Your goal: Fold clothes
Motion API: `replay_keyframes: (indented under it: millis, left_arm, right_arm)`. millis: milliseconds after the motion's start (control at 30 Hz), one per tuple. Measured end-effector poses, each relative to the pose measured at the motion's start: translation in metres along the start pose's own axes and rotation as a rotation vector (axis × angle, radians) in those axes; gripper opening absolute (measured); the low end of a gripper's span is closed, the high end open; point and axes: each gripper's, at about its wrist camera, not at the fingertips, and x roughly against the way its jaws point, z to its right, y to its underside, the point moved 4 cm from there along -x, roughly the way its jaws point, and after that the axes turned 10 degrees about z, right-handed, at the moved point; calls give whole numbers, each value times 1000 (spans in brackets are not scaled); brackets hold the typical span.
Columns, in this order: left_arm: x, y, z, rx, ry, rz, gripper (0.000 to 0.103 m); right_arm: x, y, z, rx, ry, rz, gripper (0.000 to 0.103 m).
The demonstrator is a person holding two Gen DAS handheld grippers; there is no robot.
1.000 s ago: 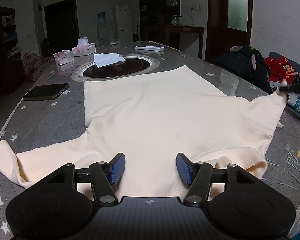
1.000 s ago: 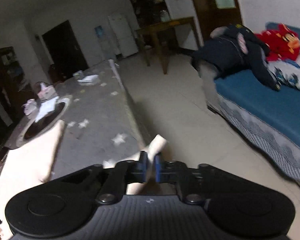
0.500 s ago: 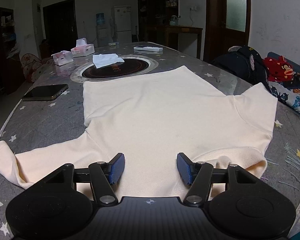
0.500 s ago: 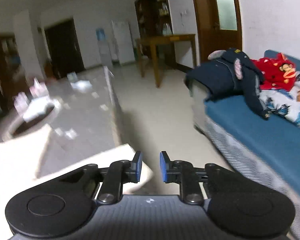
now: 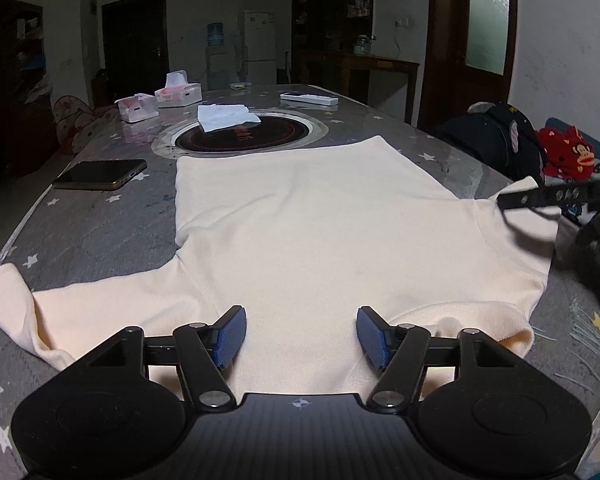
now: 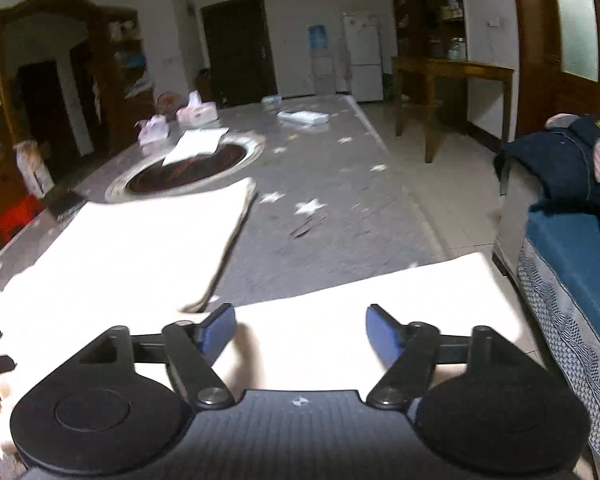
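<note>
The left hand-held gripper (image 5: 300, 338) hangs low over the near edge of the cream shirt (image 5: 312, 224), its blue pads (image 5: 231, 336) spread wide with nothing between them. The right hand-held gripper (image 6: 301, 334) is likewise spread wide and empty, poised over the shirt's right sleeve (image 6: 380, 308); whether it touches the cloth cannot be told. In the left view it shows as a dark blurred shape (image 5: 556, 196) at the sleeve's far edge.

The shirt lies flat on the grey, star-patterned counter (image 5: 100, 216), its body running away from the cameras, one sleeve (image 5: 40, 304) stretched out to the left and the other to the right, reaching the counter's edge. Its hem ends just short of a round black hob (image 5: 240, 136) set into the counter.

Left of the shirt, apart from it, lies a dark phone (image 5: 100, 174). A white cloth (image 5: 226, 117) rests on the hob's rim. Beyond that stand two tissue boxes (image 5: 178, 92) near each other, and to the right a white remote (image 5: 309, 99).

To the right of the counter, a blue sofa (image 6: 572, 256) carries a dark jacket (image 6: 568, 160) and a red monkey toy (image 5: 568, 154). Further back are a wooden side table (image 6: 452, 70), a white fridge (image 6: 362, 56) and a dark door (image 6: 236, 48).
</note>
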Motion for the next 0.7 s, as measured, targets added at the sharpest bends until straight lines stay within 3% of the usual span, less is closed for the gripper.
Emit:
replay_keyframes:
  millis: [133, 233, 433, 700]
  left_arm:
    - [2, -1, -4, 31, 8, 4, 69]
    - [6, -7, -12, 79, -10, 9, 79]
    - [16, -22, -47, 174, -65, 61, 80]
    - [1, -16, -111, 396, -131, 23, 80]
  right_arm:
    - [-7, 5, -18, 38, -25, -25, 88]
    - [-9, 5, -22, 51, -29, -36, 102]
    - [-15, 7, -23, 68, -17, -48, 103]
    - [-19, 8, -25, 94, -5, -55, 103]
